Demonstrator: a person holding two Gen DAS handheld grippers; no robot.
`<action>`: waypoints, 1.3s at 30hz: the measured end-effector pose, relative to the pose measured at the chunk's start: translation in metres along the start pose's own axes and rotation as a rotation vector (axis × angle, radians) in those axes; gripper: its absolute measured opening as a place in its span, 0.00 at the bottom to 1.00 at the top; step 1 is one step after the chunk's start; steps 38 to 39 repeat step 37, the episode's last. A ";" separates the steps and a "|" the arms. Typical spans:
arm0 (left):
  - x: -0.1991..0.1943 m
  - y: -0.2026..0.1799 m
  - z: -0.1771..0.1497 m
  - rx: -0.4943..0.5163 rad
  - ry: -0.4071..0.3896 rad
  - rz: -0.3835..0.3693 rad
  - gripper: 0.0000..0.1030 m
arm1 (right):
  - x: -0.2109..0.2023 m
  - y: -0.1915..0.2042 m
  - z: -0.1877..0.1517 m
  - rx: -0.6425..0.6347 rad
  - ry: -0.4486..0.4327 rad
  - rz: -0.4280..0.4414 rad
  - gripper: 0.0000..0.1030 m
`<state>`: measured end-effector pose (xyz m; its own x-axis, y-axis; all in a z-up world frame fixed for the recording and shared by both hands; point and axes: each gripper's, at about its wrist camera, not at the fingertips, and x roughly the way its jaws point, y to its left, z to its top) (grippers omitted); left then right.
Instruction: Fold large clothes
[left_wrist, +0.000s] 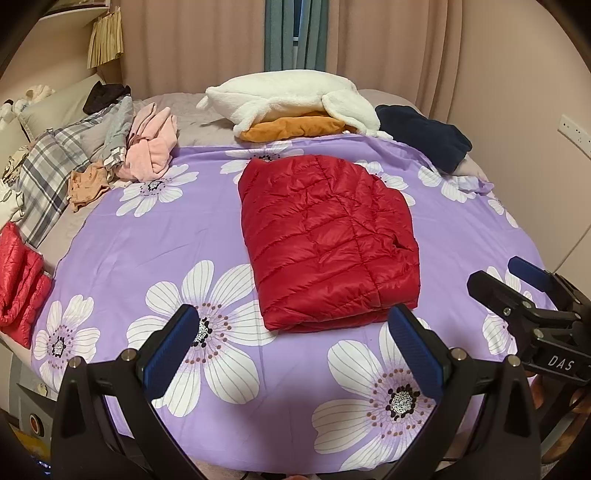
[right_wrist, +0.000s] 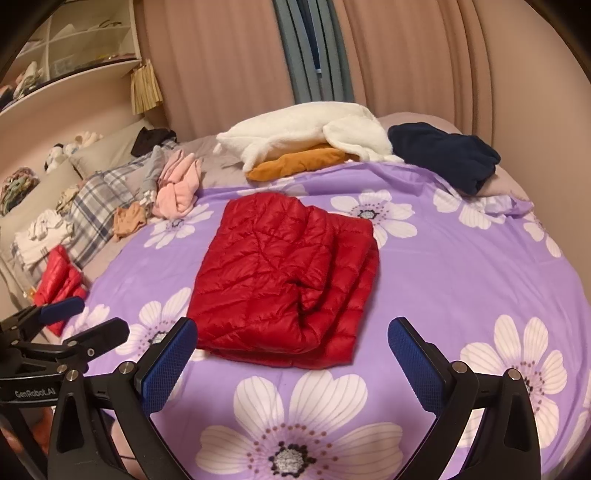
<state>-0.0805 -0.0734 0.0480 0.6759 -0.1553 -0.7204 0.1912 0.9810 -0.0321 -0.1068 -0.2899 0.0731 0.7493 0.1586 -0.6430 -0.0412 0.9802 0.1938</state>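
A red quilted puffer jacket (left_wrist: 327, 240) lies folded into a thick rectangle on the purple flowered sheet (left_wrist: 166, 236); it also shows in the right wrist view (right_wrist: 284, 280). My left gripper (left_wrist: 293, 325) is open and empty, hovering above the sheet just short of the jacket's near edge. My right gripper (right_wrist: 291, 332) is open and empty, also just short of the jacket's near edge. The right gripper shows at the right of the left wrist view (left_wrist: 517, 280), and the left gripper at the left of the right wrist view (right_wrist: 74, 317).
A white fleece (left_wrist: 291, 99) on an orange garment (left_wrist: 295, 127) and a navy garment (left_wrist: 424, 134) lie at the far side. Pink (left_wrist: 151, 147), plaid (left_wrist: 48, 173) and tan clothes (left_wrist: 86, 184) pile at the left, with another red jacket (left_wrist: 18, 277).
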 end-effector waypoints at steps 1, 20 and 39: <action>0.000 0.000 0.000 -0.002 0.001 -0.003 1.00 | 0.000 0.000 0.000 0.002 0.000 0.000 0.99; 0.001 -0.003 0.000 0.000 0.002 -0.005 1.00 | -0.001 -0.006 0.001 0.010 -0.001 0.005 0.99; 0.000 -0.003 0.001 0.010 -0.001 -0.011 1.00 | -0.005 -0.006 0.003 0.007 -0.016 0.010 0.99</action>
